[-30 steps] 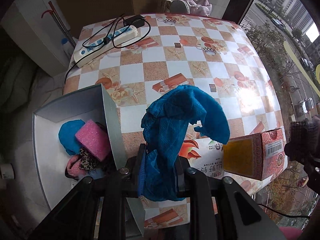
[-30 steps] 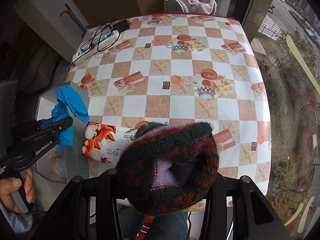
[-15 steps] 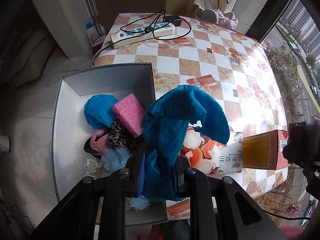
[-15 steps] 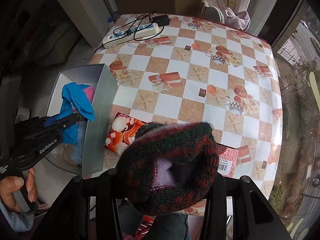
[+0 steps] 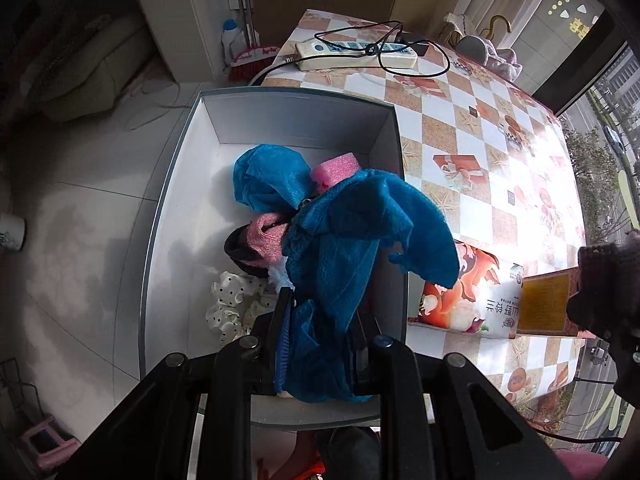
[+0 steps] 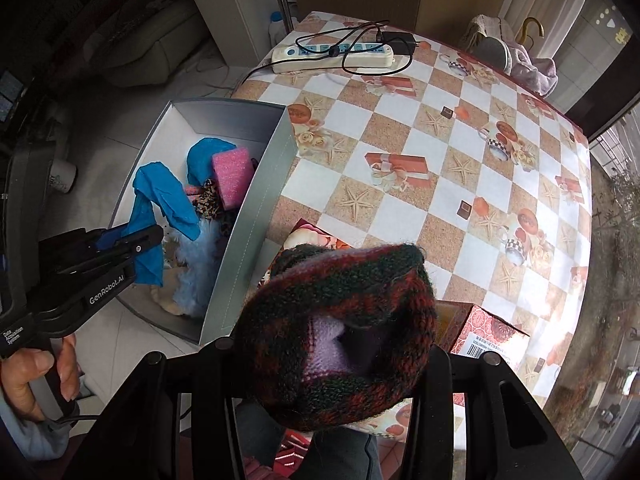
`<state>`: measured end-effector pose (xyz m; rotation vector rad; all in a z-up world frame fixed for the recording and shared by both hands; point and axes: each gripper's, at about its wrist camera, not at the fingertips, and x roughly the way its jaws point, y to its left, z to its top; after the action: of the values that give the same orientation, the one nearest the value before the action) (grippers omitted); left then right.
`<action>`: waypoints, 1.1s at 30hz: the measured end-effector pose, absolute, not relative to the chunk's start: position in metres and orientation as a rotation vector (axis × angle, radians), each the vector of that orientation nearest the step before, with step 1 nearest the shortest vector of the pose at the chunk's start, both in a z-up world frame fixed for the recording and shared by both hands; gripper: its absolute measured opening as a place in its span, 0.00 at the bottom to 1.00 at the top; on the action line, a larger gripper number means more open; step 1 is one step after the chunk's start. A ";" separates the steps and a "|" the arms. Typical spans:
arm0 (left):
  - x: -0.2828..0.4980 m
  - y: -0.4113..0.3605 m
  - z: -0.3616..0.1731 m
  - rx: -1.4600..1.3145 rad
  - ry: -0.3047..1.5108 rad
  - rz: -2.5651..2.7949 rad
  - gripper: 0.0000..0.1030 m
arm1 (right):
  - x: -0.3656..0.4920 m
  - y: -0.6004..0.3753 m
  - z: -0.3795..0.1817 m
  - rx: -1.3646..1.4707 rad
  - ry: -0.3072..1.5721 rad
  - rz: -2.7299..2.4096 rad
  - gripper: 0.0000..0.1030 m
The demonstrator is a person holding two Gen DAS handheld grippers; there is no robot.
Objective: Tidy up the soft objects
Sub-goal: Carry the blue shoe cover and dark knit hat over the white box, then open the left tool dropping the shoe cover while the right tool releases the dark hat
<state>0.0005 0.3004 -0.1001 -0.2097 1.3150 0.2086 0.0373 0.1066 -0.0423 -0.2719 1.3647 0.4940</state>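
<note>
Both hands shifted boxward; my left gripper [image 5: 320,344], clamping blue cloth [image 5: 352,248], hangs directly over grey box [image 5: 304,108]; right gripper [image 6: 332,360] pinching knitted hat [image 6: 340,320] trails beside it.

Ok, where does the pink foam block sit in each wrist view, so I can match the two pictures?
Left wrist: the pink foam block lies inside the grey box, centre frame, partly behind the held blue cloth.
Right wrist: the block is at left of centre, against the box's table-side wall.
Shared landmark: the white power strip at the table's far end.
</note>
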 end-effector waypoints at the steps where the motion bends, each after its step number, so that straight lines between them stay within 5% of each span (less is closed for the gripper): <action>1: -0.002 0.304 -0.101 -0.217 1.316 0.215 0.23 | 0.036 0.112 -0.043 -0.283 1.366 0.507 0.44; 30: -0.041 0.353 -0.127 -0.302 1.364 0.336 0.25 | 0.019 0.232 -0.066 -0.496 1.364 0.733 0.44; 32: -0.042 0.354 -0.125 -0.301 1.337 0.355 0.37 | 0.020 0.236 -0.068 -0.501 1.366 0.739 0.44; 33: -0.044 0.356 -0.123 -0.315 1.315 0.364 0.50 | 0.020 0.238 -0.069 -0.502 1.367 0.742 0.44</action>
<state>-0.0440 0.3555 -0.1231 -0.3147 1.3152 0.3642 0.0199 0.2384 -0.0685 -0.5024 1.3673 0.7417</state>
